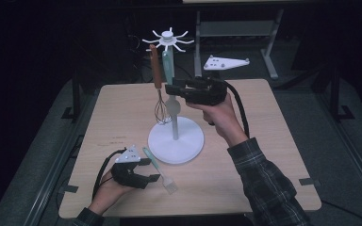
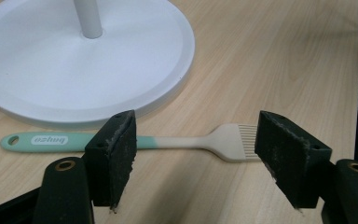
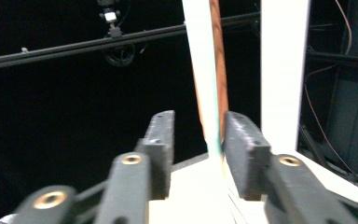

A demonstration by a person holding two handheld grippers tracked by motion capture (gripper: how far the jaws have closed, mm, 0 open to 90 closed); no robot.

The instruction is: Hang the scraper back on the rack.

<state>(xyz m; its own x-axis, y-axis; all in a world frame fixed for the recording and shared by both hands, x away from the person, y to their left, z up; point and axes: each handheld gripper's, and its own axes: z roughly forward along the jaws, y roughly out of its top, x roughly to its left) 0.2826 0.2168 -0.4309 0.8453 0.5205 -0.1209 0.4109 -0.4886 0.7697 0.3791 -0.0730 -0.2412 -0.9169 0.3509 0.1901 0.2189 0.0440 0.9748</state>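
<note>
Brush [image 2: 135, 141] flat on pale wooden table [image 1: 273, 155] — dark room.

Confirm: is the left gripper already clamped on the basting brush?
No: in the left gripper view the left gripper has its pads apart, straddling the brush flat on the table.

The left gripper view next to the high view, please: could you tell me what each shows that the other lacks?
Left gripper view: lettering on the pastry brush handle, and worn pads on the open left tongs astride it. High view: the hanging whisk and spatula, with the right tongs at the spatula. Both: brush, white stand base, wooden table.
</note>
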